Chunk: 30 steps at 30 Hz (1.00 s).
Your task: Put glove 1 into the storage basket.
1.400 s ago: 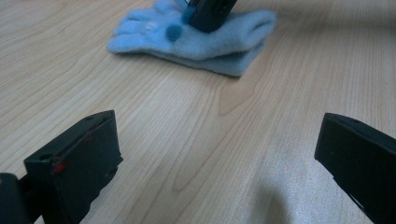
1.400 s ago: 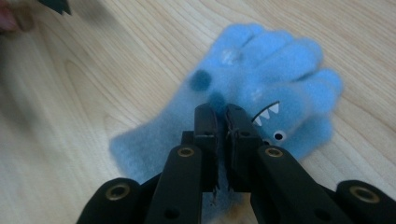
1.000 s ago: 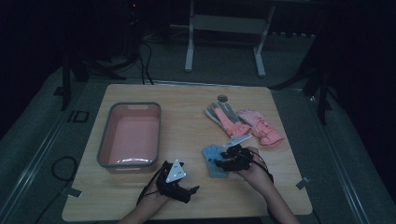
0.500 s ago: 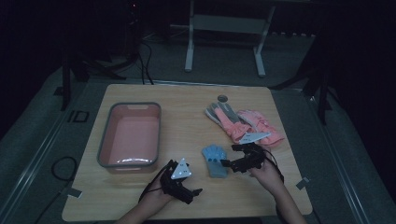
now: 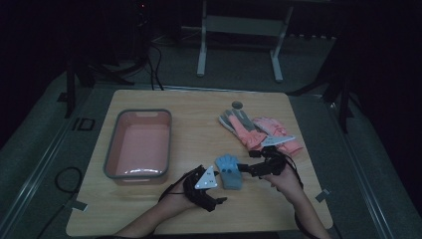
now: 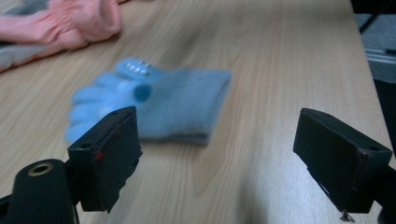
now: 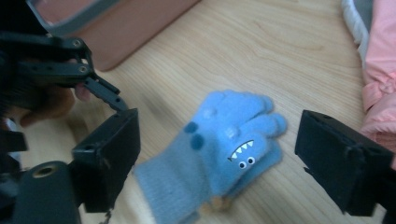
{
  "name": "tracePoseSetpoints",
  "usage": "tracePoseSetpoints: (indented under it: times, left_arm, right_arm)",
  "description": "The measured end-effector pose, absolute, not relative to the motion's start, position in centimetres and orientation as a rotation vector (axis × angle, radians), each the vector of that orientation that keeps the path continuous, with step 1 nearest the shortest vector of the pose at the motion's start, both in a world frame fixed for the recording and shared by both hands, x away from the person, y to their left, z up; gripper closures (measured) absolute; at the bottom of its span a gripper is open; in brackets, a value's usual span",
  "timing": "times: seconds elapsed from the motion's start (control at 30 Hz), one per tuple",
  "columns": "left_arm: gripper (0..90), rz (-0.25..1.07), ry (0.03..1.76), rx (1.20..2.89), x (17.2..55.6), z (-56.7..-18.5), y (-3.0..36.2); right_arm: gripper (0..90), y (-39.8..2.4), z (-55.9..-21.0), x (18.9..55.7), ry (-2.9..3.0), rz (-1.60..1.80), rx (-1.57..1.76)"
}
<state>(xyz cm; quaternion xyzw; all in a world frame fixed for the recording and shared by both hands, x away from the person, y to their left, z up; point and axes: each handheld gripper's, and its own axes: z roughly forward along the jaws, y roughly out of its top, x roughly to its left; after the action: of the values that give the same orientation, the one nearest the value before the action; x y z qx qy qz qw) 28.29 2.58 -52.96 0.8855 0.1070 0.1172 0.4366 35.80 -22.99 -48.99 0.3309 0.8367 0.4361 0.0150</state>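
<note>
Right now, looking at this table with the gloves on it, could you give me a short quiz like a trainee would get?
1. True or false: the blue glove lies flat on the table, with neither gripper holding it.
2. What sits at the table's left side? A) a pink tub B) a metal kettle C) a stack of plates
3. Fill in: the pink and grey gloves lie on the table's ____ side.

Key:
1. True; the left gripper and right gripper both stand open.
2. A, the pink tub.
3. Right.
</note>
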Motion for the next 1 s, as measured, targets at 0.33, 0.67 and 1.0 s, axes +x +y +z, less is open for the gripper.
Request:
tracePoseSetpoints:
  times: [0.33, 0.67, 1.0]
  left_arm:
    - [30.1, 0.381, 0.108, 2.283, 29.5, -54.0, -0.3]
    - [48.2, 0.411, 0.055, 2.362, 30.2, -55.2, -1.1]
    - [70.2, 0.413, 0.114, 2.364, 30.9, -55.3, -1.1]
  right_arm:
    - [32.7, -20.6, -51.8, 37.8, 2.568, 1.186, 1.116]
    - [29.9, -19.5, -53.9, 37.7, 2.584, 1.121, 1.14]
    - [40.3, -19.5, -54.9, 37.0, 2.595, 1.106, 1.097]
